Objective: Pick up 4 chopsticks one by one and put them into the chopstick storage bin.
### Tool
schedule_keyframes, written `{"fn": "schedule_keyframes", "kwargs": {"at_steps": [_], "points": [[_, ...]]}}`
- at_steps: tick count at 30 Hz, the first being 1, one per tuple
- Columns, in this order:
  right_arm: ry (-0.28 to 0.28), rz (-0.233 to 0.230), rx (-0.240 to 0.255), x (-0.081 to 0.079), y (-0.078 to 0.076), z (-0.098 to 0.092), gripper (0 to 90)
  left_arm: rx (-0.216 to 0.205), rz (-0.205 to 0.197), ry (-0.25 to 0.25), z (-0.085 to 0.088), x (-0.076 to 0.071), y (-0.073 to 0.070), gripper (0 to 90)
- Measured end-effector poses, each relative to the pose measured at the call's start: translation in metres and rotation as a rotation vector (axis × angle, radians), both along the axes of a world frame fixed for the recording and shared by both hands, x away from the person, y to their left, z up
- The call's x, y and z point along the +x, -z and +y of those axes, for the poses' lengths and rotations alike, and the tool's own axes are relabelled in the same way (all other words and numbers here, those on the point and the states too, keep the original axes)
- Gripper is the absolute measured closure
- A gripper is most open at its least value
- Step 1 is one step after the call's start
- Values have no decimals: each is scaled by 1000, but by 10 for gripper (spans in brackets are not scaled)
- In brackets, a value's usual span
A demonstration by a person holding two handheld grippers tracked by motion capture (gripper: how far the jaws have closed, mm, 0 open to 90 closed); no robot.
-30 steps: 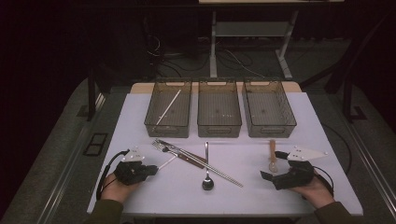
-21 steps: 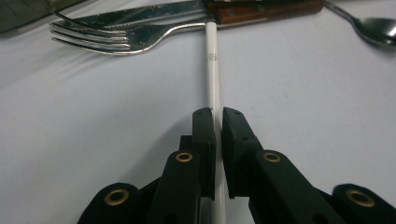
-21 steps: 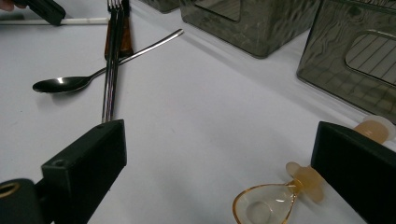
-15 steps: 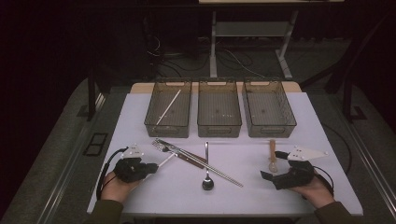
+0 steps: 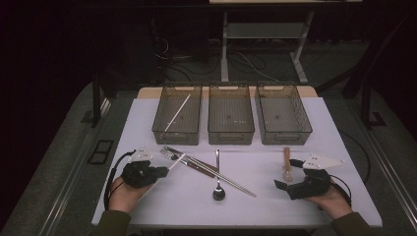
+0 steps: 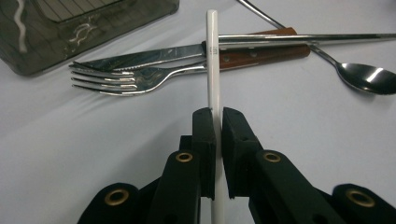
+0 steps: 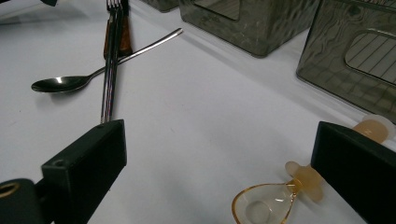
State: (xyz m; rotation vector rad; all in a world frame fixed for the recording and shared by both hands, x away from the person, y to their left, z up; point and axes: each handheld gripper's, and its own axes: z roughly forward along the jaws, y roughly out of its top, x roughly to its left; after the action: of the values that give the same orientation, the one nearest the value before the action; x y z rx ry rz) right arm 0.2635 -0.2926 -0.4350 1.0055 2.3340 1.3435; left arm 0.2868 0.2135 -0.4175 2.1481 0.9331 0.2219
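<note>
White stick (image 6: 212,56) clamped in the closed jaws of the left hand-held gripper (image 6: 218,116), low over the table (image 5: 255,206), far end crossing the fork (image 6: 116,81) and knife (image 6: 154,55), spoon (image 6: 366,77) off to one side. Hardly any change from a second ago: same tight grip, only a slight shift of the hand, so probably secured and ready to lift toward the left bin (image 5: 177,135), home to a matching stick (image 5: 178,112). Right hand-held gripper (image 7: 219,154) wide open and idle beside an amber plastic spoon (image 7: 266,207).
</note>
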Motion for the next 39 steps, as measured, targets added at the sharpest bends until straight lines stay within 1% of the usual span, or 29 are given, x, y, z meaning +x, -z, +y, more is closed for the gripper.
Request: {"fn": "schedule_keyframes", "kwargs": {"at_steps": [2,9,12,16,19,28,32,39], "points": [[0,0,0,0,0,0,32,-6,-10,-1,0,0,-2,839],[-1,0,-2,0,0,0,32,-50,-46,-3,-1,1,-15,839],[0,2,0,0,0,0,32,-77,-58,-7,-2,2,-20,839],[0,2,-2,1,1,0,32,-89,-75,-3,-3,5,-25,839],[0,2,-2,1,1,0,32,-106,-88,-3,-4,6,-31,839],[1,3,-2,1,1,0,32,-164,-162,-7,-2,5,-55,839],[1,2,-3,1,1,0,32,-182,-187,0,-5,5,-64,838],[2,2,-3,1,1,0,32,-196,-218,23,-14,7,-75,838]]}}
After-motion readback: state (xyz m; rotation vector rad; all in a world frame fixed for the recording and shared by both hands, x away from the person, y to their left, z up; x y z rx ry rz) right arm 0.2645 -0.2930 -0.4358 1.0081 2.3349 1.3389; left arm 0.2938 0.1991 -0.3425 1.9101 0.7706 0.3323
